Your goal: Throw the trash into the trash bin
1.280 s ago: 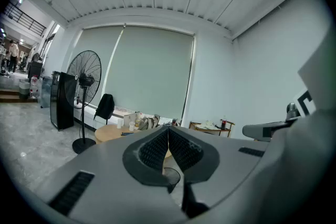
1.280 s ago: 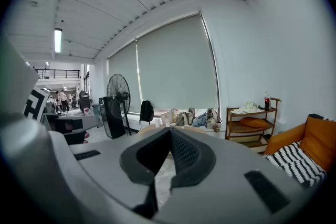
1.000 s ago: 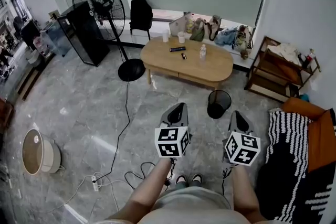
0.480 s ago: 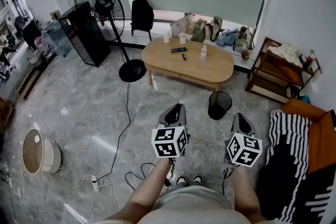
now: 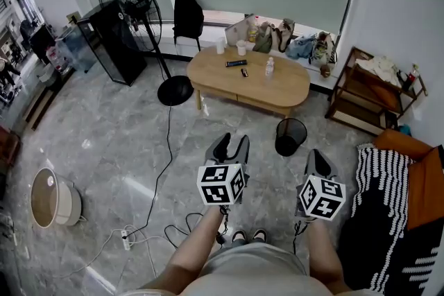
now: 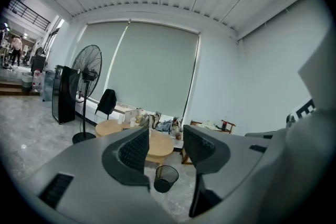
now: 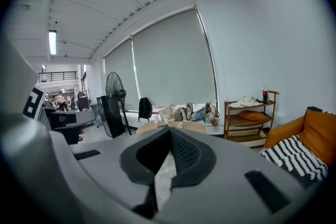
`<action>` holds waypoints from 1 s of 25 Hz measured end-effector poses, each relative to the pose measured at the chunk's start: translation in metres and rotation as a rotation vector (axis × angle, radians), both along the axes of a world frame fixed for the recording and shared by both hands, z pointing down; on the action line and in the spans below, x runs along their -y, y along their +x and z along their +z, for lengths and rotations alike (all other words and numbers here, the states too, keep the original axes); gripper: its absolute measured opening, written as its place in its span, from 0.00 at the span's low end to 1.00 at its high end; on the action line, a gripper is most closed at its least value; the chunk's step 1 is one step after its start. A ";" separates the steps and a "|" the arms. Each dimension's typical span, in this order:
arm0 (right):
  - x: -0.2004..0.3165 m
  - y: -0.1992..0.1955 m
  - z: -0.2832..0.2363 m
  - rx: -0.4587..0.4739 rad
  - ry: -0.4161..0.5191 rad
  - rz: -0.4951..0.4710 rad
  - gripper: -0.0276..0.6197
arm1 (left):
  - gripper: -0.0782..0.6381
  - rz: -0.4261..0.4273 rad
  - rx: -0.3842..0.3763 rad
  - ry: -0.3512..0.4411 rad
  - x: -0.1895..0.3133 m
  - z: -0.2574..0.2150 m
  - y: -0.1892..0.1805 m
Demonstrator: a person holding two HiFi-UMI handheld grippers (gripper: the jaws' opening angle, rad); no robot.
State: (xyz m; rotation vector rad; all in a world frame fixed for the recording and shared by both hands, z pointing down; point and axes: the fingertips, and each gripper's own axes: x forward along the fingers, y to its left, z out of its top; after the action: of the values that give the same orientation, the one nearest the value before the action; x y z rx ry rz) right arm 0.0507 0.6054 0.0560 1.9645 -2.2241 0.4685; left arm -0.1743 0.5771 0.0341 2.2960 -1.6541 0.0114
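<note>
A black mesh trash bin (image 5: 290, 136) stands on the floor in front of an oval wooden table (image 5: 281, 90). On the table are a small bottle (image 5: 269, 66), a dark remote (image 5: 235, 64) and two white cups (image 5: 240, 49). My left gripper (image 5: 231, 143) is held over the floor, short of the bin and to its left. Its jaws are opening and nothing is between them. In the left gripper view the bin (image 6: 165, 178) shows through the gap of that gripper (image 6: 165, 140). My right gripper (image 5: 316, 154) (image 7: 170, 132) is shut and empty, near the bin's right side.
A standing fan (image 5: 132, 3) with its round base (image 5: 173, 91) and a black cabinet (image 5: 109, 41) stand at the left. A cable (image 5: 163, 170) trails over the floor. A wooden shelf (image 5: 361, 97) and an orange sofa with a striped throw (image 5: 385, 197) are at the right.
The left gripper's jaws have gone from shut to apart. Both hands have stayed about where they were.
</note>
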 end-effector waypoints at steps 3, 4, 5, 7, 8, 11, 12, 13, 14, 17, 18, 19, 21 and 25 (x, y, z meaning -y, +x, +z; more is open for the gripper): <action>0.005 0.004 0.000 0.006 0.003 0.003 0.05 | 0.43 0.013 0.010 0.008 0.005 -0.002 0.005; 0.007 0.006 0.000 0.008 0.004 0.005 0.05 | 0.44 0.018 0.017 0.009 0.006 -0.002 0.007; 0.009 0.009 0.001 0.010 0.003 0.007 0.05 | 0.45 0.022 0.024 0.008 0.008 -0.002 0.010; 0.012 0.017 0.002 0.016 0.002 0.011 0.05 | 0.45 0.023 0.034 0.004 0.011 -0.001 0.015; 0.014 0.021 0.002 0.020 0.001 0.014 0.05 | 0.45 0.022 0.037 0.002 0.013 0.000 0.017; 0.020 0.034 0.006 0.034 -0.001 0.020 0.05 | 0.45 0.016 0.041 -0.008 0.019 0.004 0.024; 0.022 0.039 0.007 0.039 -0.002 0.021 0.05 | 0.45 0.012 0.043 -0.011 0.022 0.005 0.027; 0.025 0.043 0.008 0.044 -0.003 0.022 0.05 | 0.45 0.006 0.045 -0.014 0.025 0.006 0.030; 0.027 0.047 0.010 0.047 -0.006 0.024 0.05 | 0.45 -0.001 0.048 -0.015 0.027 0.006 0.032; 0.034 0.057 0.021 0.055 -0.026 0.029 0.05 | 0.45 -0.018 0.053 -0.021 0.034 0.011 0.036; 0.036 0.059 0.025 0.057 -0.035 0.029 0.05 | 0.45 -0.022 0.055 -0.025 0.036 0.013 0.036; 0.038 0.060 0.029 0.058 -0.044 0.027 0.05 | 0.45 -0.026 0.056 -0.031 0.040 0.016 0.036; 0.046 0.062 0.036 0.056 -0.057 0.024 0.05 | 0.45 -0.034 0.055 -0.042 0.049 0.021 0.036; 0.075 0.070 0.043 0.058 -0.069 0.031 0.05 | 0.45 -0.030 0.057 -0.055 0.079 0.027 0.039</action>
State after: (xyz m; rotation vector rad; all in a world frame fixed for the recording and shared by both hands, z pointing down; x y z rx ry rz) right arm 0.1207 0.5300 0.0987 1.9781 -2.1828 0.6046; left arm -0.1356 0.4980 0.0616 2.2496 -1.6941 0.1155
